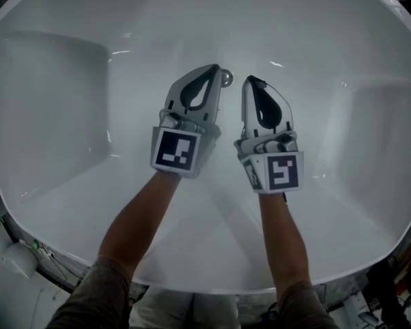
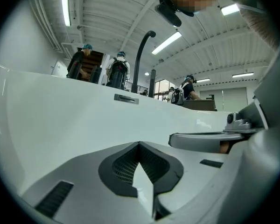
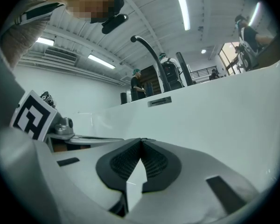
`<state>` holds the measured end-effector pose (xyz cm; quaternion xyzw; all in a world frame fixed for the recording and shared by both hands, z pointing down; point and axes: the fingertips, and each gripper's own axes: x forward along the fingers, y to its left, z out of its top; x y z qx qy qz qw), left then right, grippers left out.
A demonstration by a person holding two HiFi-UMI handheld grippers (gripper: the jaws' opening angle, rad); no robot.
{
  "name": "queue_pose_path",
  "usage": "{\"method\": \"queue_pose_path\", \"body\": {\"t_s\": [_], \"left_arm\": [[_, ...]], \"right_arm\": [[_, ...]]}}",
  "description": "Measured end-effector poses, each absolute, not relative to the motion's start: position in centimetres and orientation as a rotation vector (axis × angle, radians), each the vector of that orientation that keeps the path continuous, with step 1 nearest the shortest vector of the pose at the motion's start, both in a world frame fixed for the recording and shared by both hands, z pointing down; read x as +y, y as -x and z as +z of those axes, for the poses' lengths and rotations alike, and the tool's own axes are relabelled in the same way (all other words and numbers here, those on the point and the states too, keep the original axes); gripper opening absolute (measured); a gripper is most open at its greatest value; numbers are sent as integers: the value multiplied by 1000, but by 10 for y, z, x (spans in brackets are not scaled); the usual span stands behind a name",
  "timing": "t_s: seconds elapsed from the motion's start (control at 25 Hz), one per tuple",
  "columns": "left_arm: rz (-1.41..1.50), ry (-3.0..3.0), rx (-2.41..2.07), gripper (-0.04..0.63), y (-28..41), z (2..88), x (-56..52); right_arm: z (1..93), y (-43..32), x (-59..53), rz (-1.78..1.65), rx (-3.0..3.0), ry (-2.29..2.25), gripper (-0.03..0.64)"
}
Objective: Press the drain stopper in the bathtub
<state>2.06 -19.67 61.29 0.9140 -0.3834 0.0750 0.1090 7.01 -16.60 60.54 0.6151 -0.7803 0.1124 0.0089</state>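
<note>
Only part of the chrome drain stopper [image 1: 227, 79] shows, on the white tub floor just right of the tip of my left gripper [image 1: 214, 68]; whether the two touch is unclear. That gripper is shut, its jaws meeting at the tip with nothing between them [image 2: 139, 143]. My right gripper [image 1: 249, 81] hangs beside it, a little to the stopper's right and nearer me, also shut and empty [image 3: 141, 140]. Neither gripper view shows the stopper. Each gripper sees the other alongside: the right gripper [image 2: 210, 138] and the left gripper [image 3: 84, 138].
The white bathtub [image 1: 68, 101] surrounds both grippers, with sloped walls left and right. An overflow slot [image 2: 126, 98] sits in the far wall under a dark curved faucet [image 2: 141, 55]. Several people [image 2: 117, 71] stand beyond the tub rim.
</note>
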Motion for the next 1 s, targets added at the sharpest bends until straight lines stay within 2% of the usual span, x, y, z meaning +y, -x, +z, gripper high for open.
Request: {"method": "queue_pose_path", "body": {"t_s": [0.64,1.0], "left_arm": [[598,-2346,-1025,0,-39,785,-233],[808,-2166,-921,0,-46,867,-219]], "right_arm": [[661,-84,-158,440,-2386,-1932,3],[683,-85,-157,515,-2369,-1933,3]]}}
